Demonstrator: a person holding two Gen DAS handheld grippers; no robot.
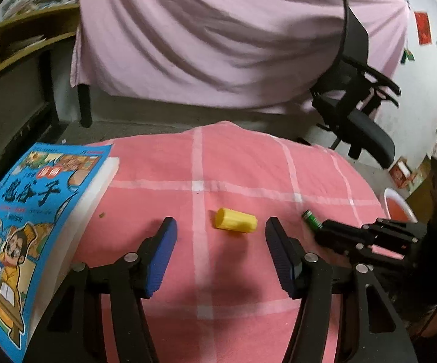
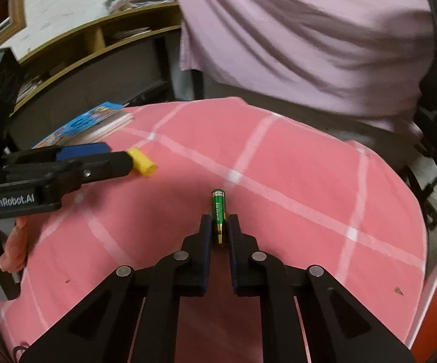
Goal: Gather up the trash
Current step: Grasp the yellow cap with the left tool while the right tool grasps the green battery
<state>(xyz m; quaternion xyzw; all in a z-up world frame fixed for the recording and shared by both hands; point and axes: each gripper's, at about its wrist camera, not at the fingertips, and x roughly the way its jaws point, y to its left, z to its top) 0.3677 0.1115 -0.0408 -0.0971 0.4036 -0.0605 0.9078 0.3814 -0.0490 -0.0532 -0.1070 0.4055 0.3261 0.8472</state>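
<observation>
On a pink checked tablecloth [image 1: 248, 169], the right gripper [image 2: 218, 227] clamps a green battery [image 2: 218, 211] just right of a yellow plastic cap [image 1: 236, 220]; the left gripper [image 1: 221, 230] stands half-wide, with the cap lying just beyond its tips, untouched. A blue comic book [image 1: 21, 227] lies left of the cap.

The right gripper [image 2: 219, 227] points downward over the table, its jaws pinched onto a battery [image 2: 218, 208]. The left gripper [image 1: 221, 230] angles down too, jaws half apart and clear of a yellow cap [image 1: 235, 220]. A hand [image 2: 12, 248] grips its handle.
</observation>
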